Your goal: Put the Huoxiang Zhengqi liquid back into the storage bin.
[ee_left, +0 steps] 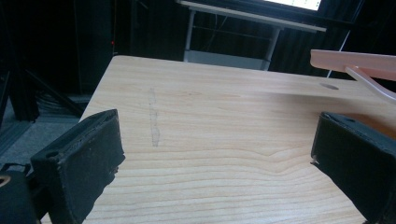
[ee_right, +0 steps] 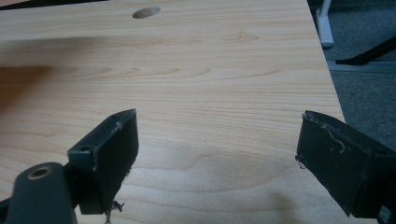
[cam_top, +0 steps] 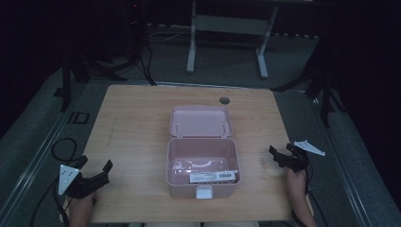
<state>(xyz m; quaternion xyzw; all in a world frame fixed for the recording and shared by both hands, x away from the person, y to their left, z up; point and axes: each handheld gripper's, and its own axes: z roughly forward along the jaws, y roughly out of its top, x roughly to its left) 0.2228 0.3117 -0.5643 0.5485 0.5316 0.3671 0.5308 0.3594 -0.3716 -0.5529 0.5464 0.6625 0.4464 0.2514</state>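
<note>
- A light wooden rectangular tabletop (cam_top: pixel 137 142) stands in a dark room, with a round cable hole (cam_top: pixel 224 100) near its far edge.
- A pale pink plastic box (cam_top: pixel 202 182) sits at the middle of the tabletop, toward the near edge, with its hinged pink lid (cam_top: pixel 200 121) swung open and lying back behind it.
- Inside the box, against the near wall, lies a white labelled packet (cam_top: pixel 213 177); a clear, curved item beside it is too faint to identify.
- A white latch (cam_top: pixel 204 192) hangs at the centre of the box's front wall.
- The left gripper (cam_top: pixel 96 166) is held over the near left corner of the tabletop, well apart from the box; its black fingers (ee_left: pixel 79 163) are spread wide with nothing between them.
- The right gripper (cam_top: pixel 279 156) is held at the right edge, level with the box and apart from it; its fingers (ee_right: pixel 109 154) also stand wide apart over bare wood.
- In the left gripper view, the pink lid's edge shows at the upper right.
- A white-legged desk frame (cam_top: pixel 227 28) stands on the grey floor beyond the tabletop.
</note>
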